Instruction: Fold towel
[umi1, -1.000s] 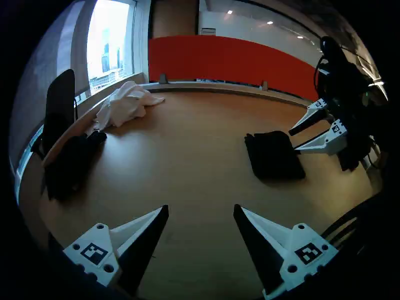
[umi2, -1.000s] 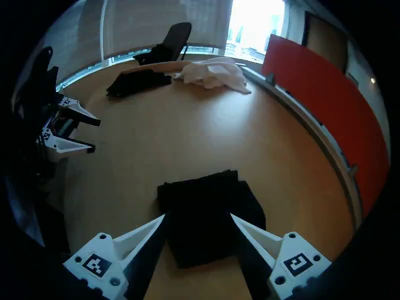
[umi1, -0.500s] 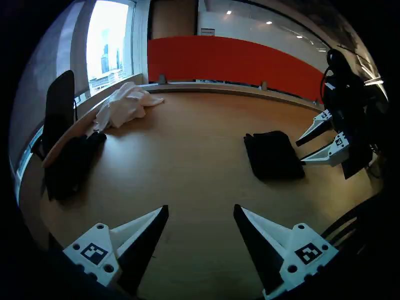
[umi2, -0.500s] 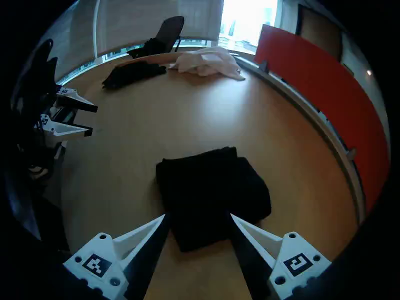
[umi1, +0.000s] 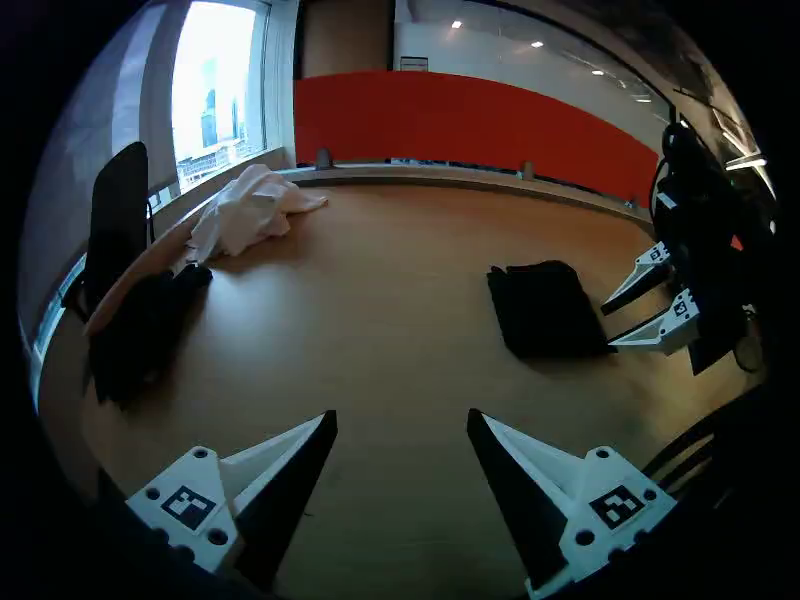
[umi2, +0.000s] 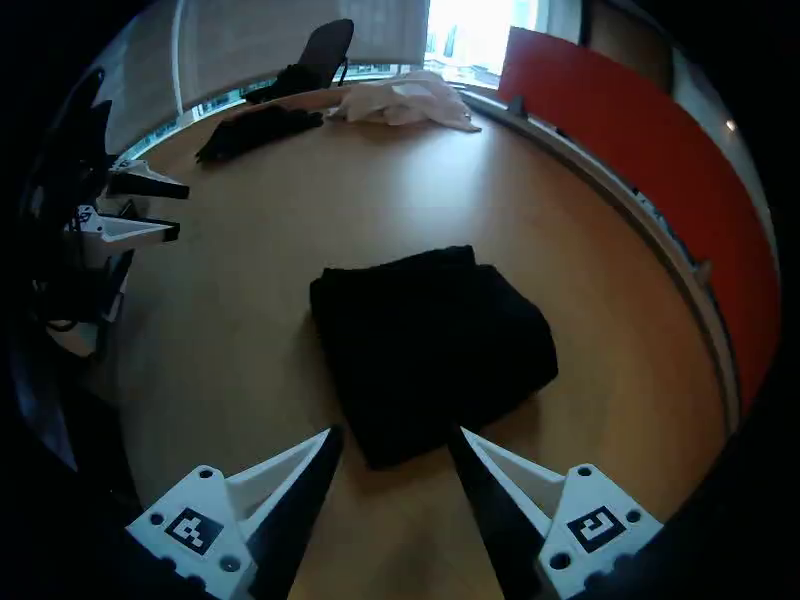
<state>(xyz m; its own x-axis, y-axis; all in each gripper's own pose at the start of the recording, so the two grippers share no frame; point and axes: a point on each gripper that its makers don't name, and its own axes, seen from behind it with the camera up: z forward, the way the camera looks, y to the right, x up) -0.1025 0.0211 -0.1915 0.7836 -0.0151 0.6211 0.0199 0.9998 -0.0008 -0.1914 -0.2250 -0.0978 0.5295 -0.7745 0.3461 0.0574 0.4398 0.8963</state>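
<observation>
- Plainly, the left gripper (umi1: 400, 415) hangs over the bare wooden table (umi1: 380, 300) with its two fingers spread wide and nothing between them.
- From the left gripper view, the towel (umi1: 545, 308) lies at about 3 o'clock. It is black, folded into a thick rectangle and flat on the table.
- The right gripper (umi1: 610, 328) sits just beyond the towel's far side in that view, also near 3 o'clock. Its fingers are apart and point at the towel's edge.
- From the right gripper view, the towel lies straight ahead at 12 o'clock, and its near corner reaches into the gap between the spread fingers. Whether either finger touches the cloth cannot be told.
- Nothing is pinched by the right gripper.
- In the right gripper view the left gripper appears at about 9 o'clock, well apart from the towel.
- A crumpled white cloth (umi1: 250, 208) rests near the table's far edge, at 11 o'clock in the left gripper view.
- A dark heap of cloth (umi1: 140, 325) lies at the table's edge at 9 o'clock, near the white cloth.
- A dark chair (umi1: 120, 215) stands behind that edge, in front of a bright window (umi1: 215, 90).
- A red panel (umi1: 470, 120) runs along the table's far side at 12 o'clock.
</observation>
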